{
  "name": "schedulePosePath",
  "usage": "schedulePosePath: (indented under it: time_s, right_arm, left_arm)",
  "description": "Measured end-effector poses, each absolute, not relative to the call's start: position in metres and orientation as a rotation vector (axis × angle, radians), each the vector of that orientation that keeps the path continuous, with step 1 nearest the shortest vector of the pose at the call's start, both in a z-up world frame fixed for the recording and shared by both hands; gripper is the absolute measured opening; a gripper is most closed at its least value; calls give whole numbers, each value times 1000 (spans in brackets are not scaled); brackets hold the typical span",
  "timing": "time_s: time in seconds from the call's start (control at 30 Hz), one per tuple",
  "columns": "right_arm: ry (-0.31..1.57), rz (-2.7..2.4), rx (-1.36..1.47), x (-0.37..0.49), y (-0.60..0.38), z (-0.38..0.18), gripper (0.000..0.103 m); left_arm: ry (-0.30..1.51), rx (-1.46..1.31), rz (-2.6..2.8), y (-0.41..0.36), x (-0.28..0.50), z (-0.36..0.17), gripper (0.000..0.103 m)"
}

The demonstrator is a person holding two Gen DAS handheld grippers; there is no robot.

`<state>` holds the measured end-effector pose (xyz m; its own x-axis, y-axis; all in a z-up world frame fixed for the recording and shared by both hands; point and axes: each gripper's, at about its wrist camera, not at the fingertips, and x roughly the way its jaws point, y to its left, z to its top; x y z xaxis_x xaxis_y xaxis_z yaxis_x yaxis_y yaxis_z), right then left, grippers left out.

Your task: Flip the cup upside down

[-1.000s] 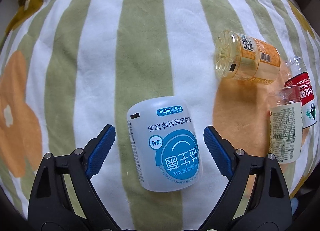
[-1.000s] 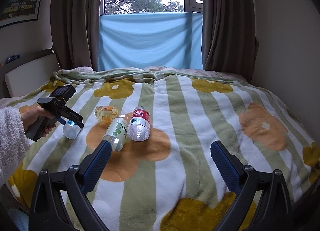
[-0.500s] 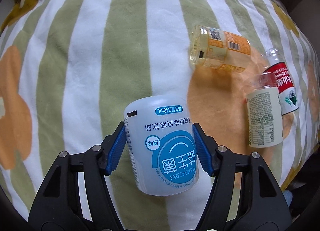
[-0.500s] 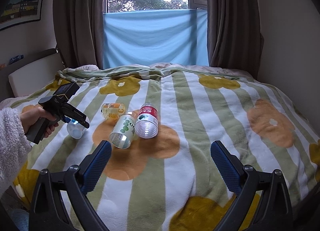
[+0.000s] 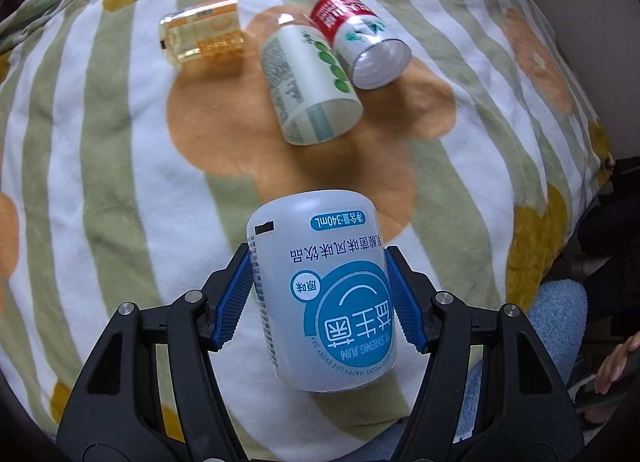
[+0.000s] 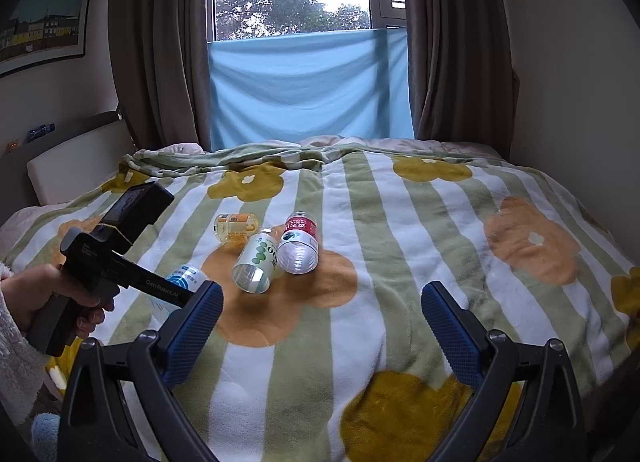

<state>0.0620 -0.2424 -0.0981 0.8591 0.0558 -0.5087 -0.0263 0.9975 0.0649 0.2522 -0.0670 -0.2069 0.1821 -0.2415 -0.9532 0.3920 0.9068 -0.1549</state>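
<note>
While the left gripper clamps its blue pads on the white cup above the striped blanket; the right gripper hangs wide apart, holding nothing.

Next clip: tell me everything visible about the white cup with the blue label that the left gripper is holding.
The white cup looks like translucent frosted plastic, cylindrical with a rounded far end. Its blue round label and the 340mL print read upside down in the left wrist view. The left gripper has its blue jaws pressed on both sides of it. It appears lifted above the striped flowered blanket. In the right wrist view only part of it shows behind the gripper.
</note>
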Motion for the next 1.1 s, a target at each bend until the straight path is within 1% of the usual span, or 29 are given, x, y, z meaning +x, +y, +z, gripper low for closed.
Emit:
schedulePosePath:
  time_s: [0.33, 0.47, 0.63, 0.67, 0.7, 0.73, 0.77, 0.8, 1.1]
  right_arm:
    - [537, 4, 70, 54, -265, -96, 99]
    - [536, -7, 75, 53, -270, -96, 99]
    - [538, -12, 82, 54, -273, -97, 99]
    - [537, -12, 81, 54, -273, -97, 99]
    - [536, -12, 81, 54, -273, -96, 99]
    - [536, -11, 82, 54, -273, -96, 99]
    - [536, -11, 81, 54, -273, -96, 99]
    - [536, -10, 81, 54, -273, -96, 99]
    - [545, 17, 113, 55, -274, -90, 99]
  left_arm:
    - [1354, 210, -480, -127, 238, -240, 62]
    - [1336, 264, -445, -135, 234, -246, 63]
    - [1343, 264, -440, -138, 231, -248, 64]
    - [1343, 264, -442, -139, 230, -248, 67]
    - [1341, 264, -445, -140, 230, -247, 77]
    - [1334, 262, -446, -140, 229, -246, 85]
    - [1320, 259, -444, -139, 227, -243, 97]
    - [1304, 253, -442, -138, 226, -240, 101]
    - [1217, 217, -413, -119, 208, -206, 101]
